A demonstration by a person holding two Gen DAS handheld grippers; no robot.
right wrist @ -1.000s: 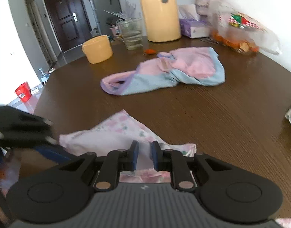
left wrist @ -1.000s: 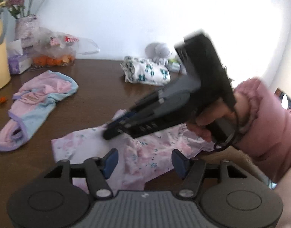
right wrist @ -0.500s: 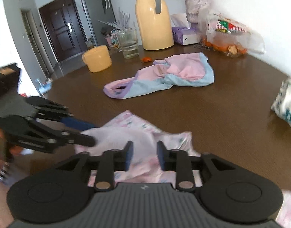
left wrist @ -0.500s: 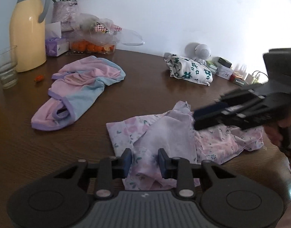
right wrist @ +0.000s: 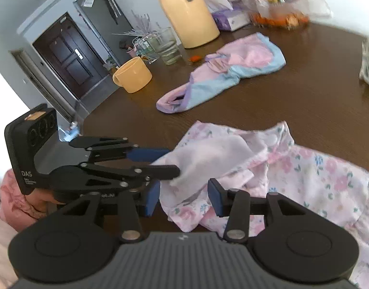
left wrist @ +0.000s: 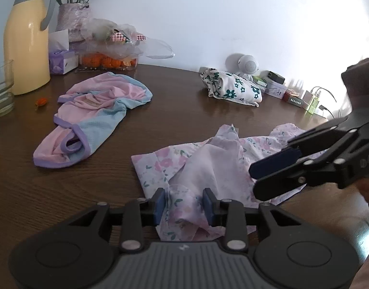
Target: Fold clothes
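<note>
A pink floral garment lies crumpled on the dark wooden table, with a pale flap turned over its middle. My left gripper is at its near edge. Its jaws are opening, and a raised bunch of the cloth stands loosely between the pads. My right gripper hovers over the garment's right side. Its jaws are also opening; cloth lies under the gap and neither pad presses on it. A pink-and-blue garment lies unfolded further back.
A folded white garment with green flowers sits at the back. A yellow jug, a glass, a tissue box and a bag of oranges line the far left. A yellow mug stands near the table edge.
The right gripper has let go of the floral cloth, widened and drawn back to the right. The left gripper narrowed around a fold, then widened. A pale flap now lies over the garment's middle.
</note>
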